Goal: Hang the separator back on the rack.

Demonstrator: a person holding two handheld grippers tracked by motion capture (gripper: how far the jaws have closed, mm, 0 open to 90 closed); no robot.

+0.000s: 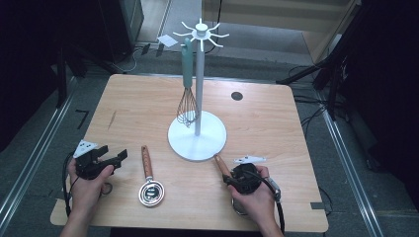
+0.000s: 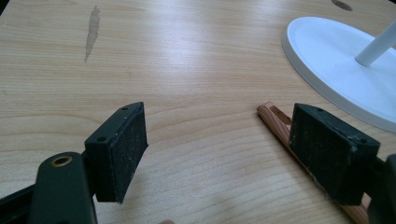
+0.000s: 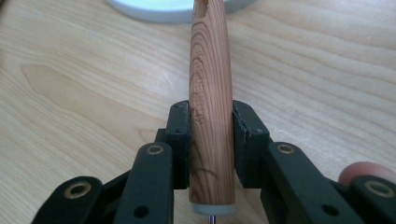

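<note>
Judging by the rack (image 1: 200, 74), we are a third of the way: one teal whisk (image 1: 187, 84) hangs there, while two wooden-handled utensils remain near the surface's near edge. Our right tongs (image 3: 211, 126) are clenched on one wooden handle (image 3: 210, 93), lying just by the rack's base. Our left tongs (image 2: 219, 149) gape, released, beside the other utensil (image 1: 149, 177), the strainer, untouched. We count three utensils, one rack.

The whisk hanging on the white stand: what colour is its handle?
Teal handle, wire head below; clearest in the high view.
</note>
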